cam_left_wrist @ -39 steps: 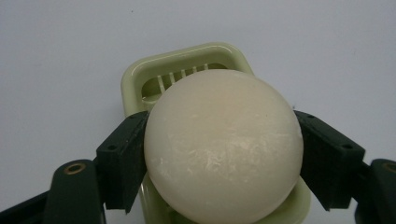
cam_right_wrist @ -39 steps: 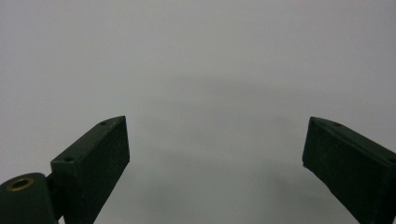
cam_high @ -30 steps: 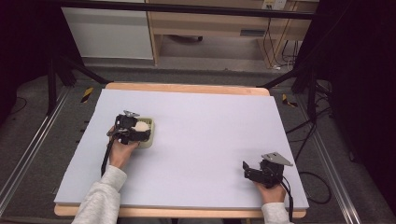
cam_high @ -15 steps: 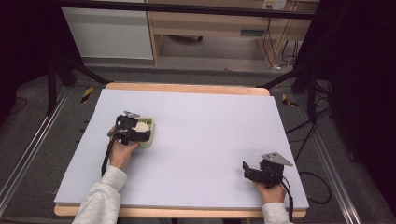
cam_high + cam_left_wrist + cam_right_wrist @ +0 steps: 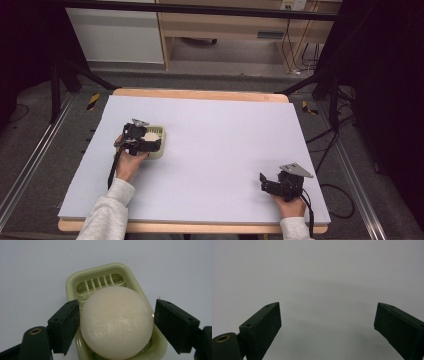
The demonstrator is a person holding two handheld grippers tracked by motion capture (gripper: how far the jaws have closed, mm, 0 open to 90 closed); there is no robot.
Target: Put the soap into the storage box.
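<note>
Round soap (image 5: 116, 321) resting in a green soap dish (image 5: 100, 273), straight ahead between the jaws of the left gripper (image 5: 116, 326). Jaws just opening, a sliver clear of it on the right. Right gripper (image 5: 327, 325) wide open, empty, well apart over bare table (image 5: 225, 130).

A high camera looks down the whole table (image 5: 210, 150); two jaw-mounted cameras sit close above that same surface.
</note>
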